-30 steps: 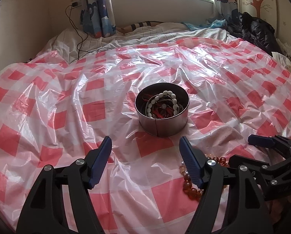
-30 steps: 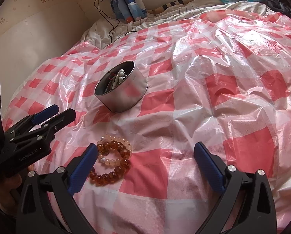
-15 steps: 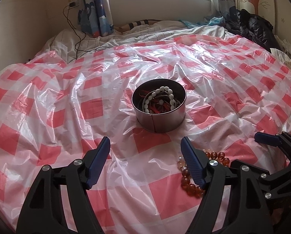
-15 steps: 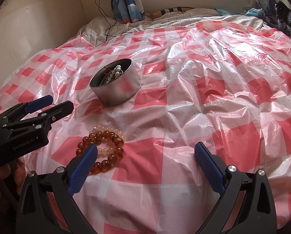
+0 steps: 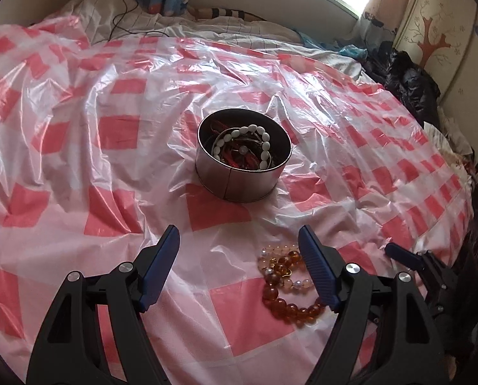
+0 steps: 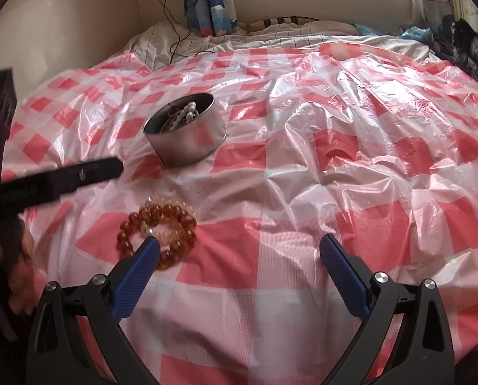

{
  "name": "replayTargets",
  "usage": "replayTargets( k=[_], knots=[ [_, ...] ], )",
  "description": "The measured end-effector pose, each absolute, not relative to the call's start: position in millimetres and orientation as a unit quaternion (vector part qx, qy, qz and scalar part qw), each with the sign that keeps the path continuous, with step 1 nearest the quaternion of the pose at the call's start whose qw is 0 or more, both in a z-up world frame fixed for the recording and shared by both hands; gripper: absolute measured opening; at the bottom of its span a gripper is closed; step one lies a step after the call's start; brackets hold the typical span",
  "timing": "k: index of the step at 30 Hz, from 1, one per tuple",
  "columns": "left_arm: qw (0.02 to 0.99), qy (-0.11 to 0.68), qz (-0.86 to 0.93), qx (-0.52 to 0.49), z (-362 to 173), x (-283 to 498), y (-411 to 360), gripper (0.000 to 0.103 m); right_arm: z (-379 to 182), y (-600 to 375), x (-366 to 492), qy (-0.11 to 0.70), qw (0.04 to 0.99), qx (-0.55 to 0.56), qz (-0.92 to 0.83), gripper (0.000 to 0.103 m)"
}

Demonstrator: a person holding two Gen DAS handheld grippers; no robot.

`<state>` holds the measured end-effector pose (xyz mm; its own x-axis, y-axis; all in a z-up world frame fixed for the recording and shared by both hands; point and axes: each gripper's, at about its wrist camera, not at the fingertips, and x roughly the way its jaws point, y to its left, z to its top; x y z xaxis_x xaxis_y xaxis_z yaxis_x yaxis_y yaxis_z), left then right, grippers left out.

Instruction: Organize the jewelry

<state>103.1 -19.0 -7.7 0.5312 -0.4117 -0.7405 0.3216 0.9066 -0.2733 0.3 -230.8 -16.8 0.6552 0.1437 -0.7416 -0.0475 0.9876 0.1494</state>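
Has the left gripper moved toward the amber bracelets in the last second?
Yes. In the left wrist view the amber bracelets now lie more between the open jaws of the left gripper; it shifted toward them.

Red-and-white checked plastic sheet (image 5: 117, 134), silver tin (image 5: 239, 181), amber bead bracelets (image 5: 287, 288)

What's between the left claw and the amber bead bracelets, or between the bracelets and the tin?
Nothing visible. The left claw is open over bare checked plastic sheet, with the amber bracelets lying by its right finger. Only wrinkled sheet separates them from the open-topped metal tin, already holding other jewelry.
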Motion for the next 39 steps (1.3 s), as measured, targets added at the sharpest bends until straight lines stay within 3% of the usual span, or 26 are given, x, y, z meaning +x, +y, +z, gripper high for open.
replayTargets(
  k=[12,15,19,25,29,39],
  knots=[
    [0.856,0.439,-0.246,0.12,-33,79,-77,0.071,-16,-246,-5,0.411,0.905,0.098,0.049,0.095],
    [0.854,0.443,-0.252,0.109,-34,79,-74,0.062,-16,-246,-4,0.411,0.905,0.099,0.049,0.095],
    [0.848,0.45,-0.262,0.102,-35,78,-71,0.039,-16,-247,-4,0.413,0.904,0.103,0.049,0.095],
    [0.841,0.458,-0.275,0.087,-35,77,-62,0.033,-16,-247,-4,0.413,0.904,0.105,0.049,0.095],
    [0.839,0.463,-0.279,0.068,-34,80,-55,0.012,-16,-247,-4,0.412,0.903,0.106,0.05,0.095],
    [0.845,0.447,-0.289,0.056,-24,77,-49,0.01,-15,-247,-4,0.412,0.904,0.107,0.051,0.095]
  ],
)
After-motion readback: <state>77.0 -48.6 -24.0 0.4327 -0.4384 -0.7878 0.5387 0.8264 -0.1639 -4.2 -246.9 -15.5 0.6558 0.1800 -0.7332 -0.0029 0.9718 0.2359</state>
